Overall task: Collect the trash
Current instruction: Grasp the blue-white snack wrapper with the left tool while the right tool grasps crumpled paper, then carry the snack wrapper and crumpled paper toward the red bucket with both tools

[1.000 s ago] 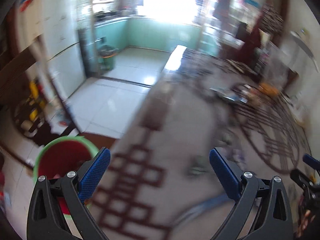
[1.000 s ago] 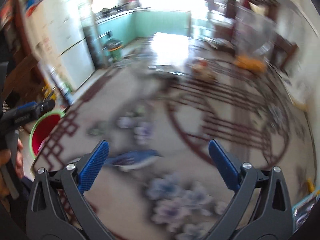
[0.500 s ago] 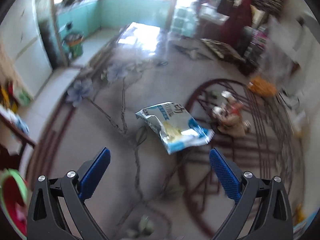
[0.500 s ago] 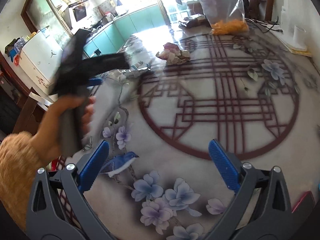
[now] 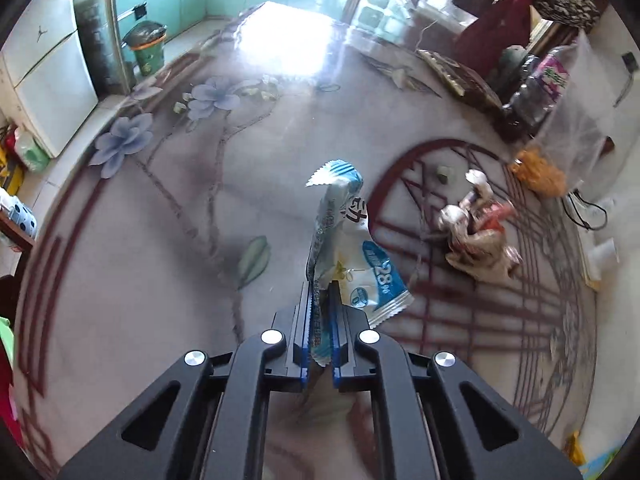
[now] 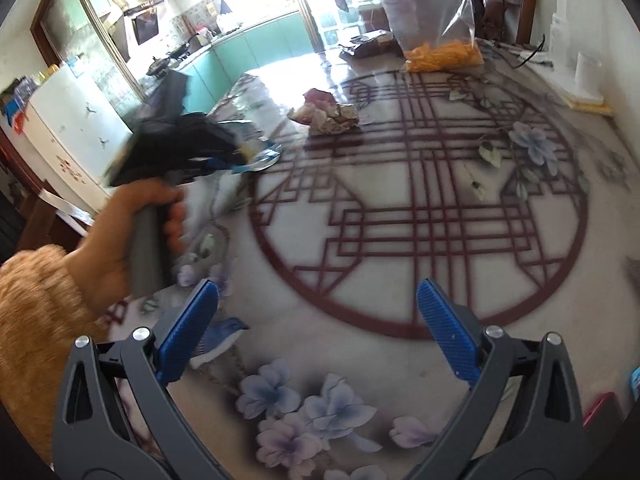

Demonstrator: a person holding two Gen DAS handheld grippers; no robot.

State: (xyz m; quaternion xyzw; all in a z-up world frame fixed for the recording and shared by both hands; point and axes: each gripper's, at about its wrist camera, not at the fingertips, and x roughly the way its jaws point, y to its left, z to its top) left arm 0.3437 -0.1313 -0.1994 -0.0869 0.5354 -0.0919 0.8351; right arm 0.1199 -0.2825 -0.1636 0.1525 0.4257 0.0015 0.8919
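Note:
My left gripper (image 5: pixel 321 312) is shut on a blue and white snack wrapper (image 5: pixel 346 240), which stands up from the jaws above the patterned table (image 5: pixel 160 280). The right wrist view shows the left gripper (image 6: pixel 236 156) blurred at mid left with the wrapper (image 6: pixel 262 154) at its tip, low over the table. A crumpled wad of paper trash (image 5: pixel 476 236) lies to the right of the wrapper; it also shows in the right wrist view (image 6: pixel 328 114). My right gripper (image 6: pixel 318 316) is open and empty above the table's near side.
A clear plastic bag with orange contents (image 6: pixel 440 54) stands at the table's far right, with a dark box (image 6: pixel 368 46) beside it. A green waste bin (image 5: pixel 146 50) stands on the kitchen floor beyond the table. A white fridge (image 6: pixel 76 128) is at left.
My left gripper has swung from the red bucket across the table to the wrapper and shut on it, tipping it upright. My right gripper stays open and has hardly moved in the last half second.

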